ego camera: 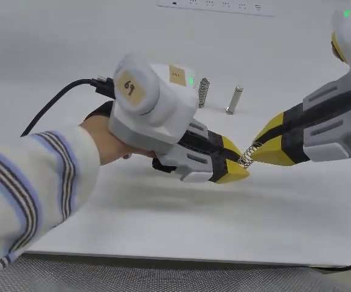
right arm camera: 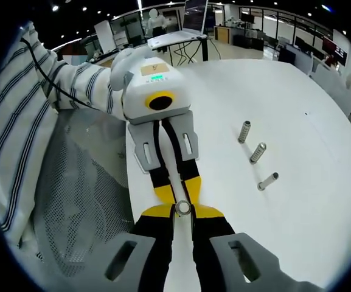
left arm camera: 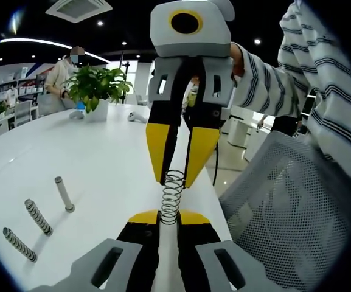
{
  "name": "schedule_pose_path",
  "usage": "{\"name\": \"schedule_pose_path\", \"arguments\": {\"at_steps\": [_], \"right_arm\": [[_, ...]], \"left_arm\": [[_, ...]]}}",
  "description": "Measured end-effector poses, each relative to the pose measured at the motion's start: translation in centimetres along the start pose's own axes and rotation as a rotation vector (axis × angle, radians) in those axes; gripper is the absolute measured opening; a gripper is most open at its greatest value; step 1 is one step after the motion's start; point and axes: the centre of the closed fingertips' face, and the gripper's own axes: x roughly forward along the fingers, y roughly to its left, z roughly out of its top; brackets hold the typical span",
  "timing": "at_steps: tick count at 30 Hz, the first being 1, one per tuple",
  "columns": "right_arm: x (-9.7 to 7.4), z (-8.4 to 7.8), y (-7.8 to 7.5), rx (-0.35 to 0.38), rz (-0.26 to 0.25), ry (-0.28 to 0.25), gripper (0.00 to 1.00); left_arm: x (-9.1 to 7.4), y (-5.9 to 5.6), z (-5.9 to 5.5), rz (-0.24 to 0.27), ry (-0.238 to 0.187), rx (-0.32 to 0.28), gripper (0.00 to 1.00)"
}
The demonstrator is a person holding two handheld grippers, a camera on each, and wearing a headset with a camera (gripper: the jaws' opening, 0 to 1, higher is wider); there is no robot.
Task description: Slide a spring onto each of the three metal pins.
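Left gripper view gives the best look at the spring (left arm camera: 172, 198): a short, open-wound coil of bright wire, running straight between my two grippers over the white table (left arm camera: 102, 158). My left gripper (left arm camera: 170, 218) has its yellow-tipped fingers (left arm camera: 145, 218) drawn almost together, pinching the near end of the coil. My right gripper (left arm camera: 175, 180) meets it tip to tip, its jaws narrowed to a point and nipping the far end. In the right gripper view the coil shows end-on as a small ring between both pairs of tips. Off to the side on the table sit the pins, well apart from the grippers: a bare pin (left arm camera: 64, 193), a sprung pin (left arm camera: 38, 217) and a second sprung pin (left arm camera: 19, 244), both already wearing coils.
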Motion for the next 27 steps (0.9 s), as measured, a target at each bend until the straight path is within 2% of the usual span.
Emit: {"name": "schedule_pose_path", "arguments": {"at_steps": [9, 16, 22, 27], "right_arm": [[0.1, -0.1, -0.6, -0.035, -0.022, 0.055, 0.08], [0.7, -0.1, -0.5, -0.052, -0.008, 0.082, 0.08], [1.3, -0.4, -0.6, -0.065, -0.013, 0.112, 0.12], [1.6, -0.5, -0.8, -0.048, -0.03, 0.107, 0.12]], "left_arm": [[-0.1, 0.0, 0.1, 0.002, 0.005, 0.004, 0.02], [-0.2, -0.2, -0.3, 0.003, 0.028, 0.014, 0.02], [-0.3, -0.2, 0.2, 0.009, 0.014, 0.013, 0.02], [-0.5, 0.1, 0.7, 0.019, -0.001, 0.009, 0.02]]}}
